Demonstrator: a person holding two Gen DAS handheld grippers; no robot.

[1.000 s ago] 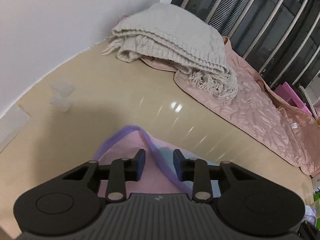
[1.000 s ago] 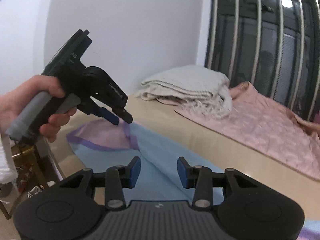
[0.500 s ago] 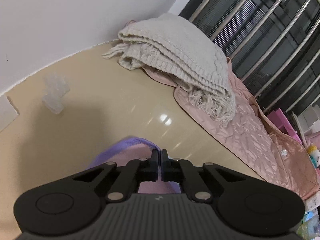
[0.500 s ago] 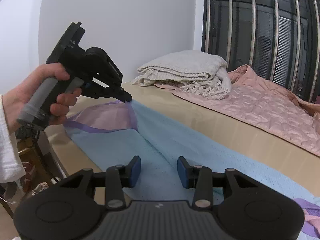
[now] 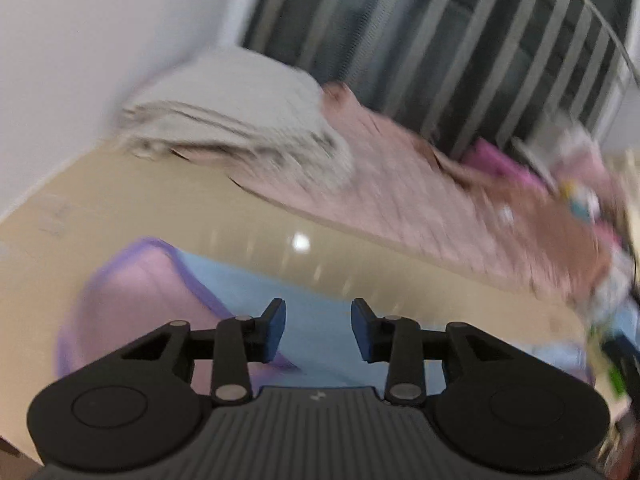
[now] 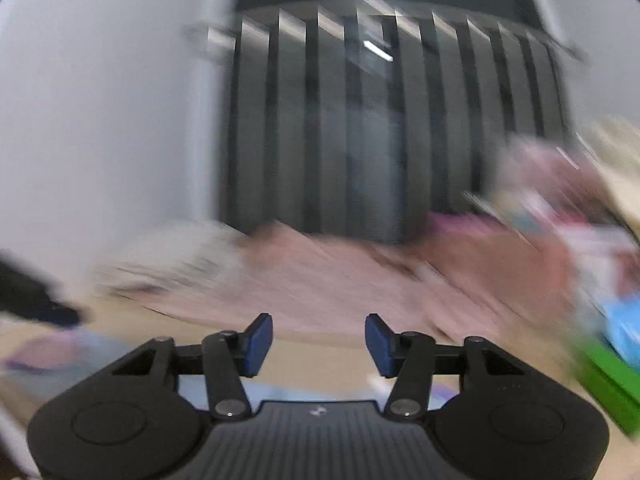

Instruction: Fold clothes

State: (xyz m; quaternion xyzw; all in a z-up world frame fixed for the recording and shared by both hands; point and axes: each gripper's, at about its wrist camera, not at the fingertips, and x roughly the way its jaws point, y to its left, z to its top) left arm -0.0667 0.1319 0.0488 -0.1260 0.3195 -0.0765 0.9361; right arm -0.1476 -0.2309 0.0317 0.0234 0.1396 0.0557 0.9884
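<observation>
Spreading wide in the foreground of each wrist view, both pairs of tongs hold nothing: the left tongs point(image 5: 318, 330) hover over the garment point(image 5: 312, 332) with their blue-padded fingers apart, and the right tongs point(image 6: 319, 344) gape the same way above the worktop point(image 6: 320, 354). The garment lies flat on that worktop, a thin light-blue cloth with a fine mesh look; its near corner is a pale pink panel point(image 5: 132, 292) edged in a soft purple binding point(image 5: 192, 276) that curves round it. The worktop is smooth, glossy and beige, catching a bright spot of lamp light. Farther back, a pink quilted blanket point(image 5: 420, 204) with a satin sheen spreads along the surface, and a folded cream knit throw point(image 5: 236, 120), ribbed and fringed, sits on its far end. Behind stand a plain white wall point(image 5: 100, 52) and a dark window with upright metal bars point(image 6: 364, 128). Both views are heavily blurred, so the coloured clutter at the right edge cannot be made out.
</observation>
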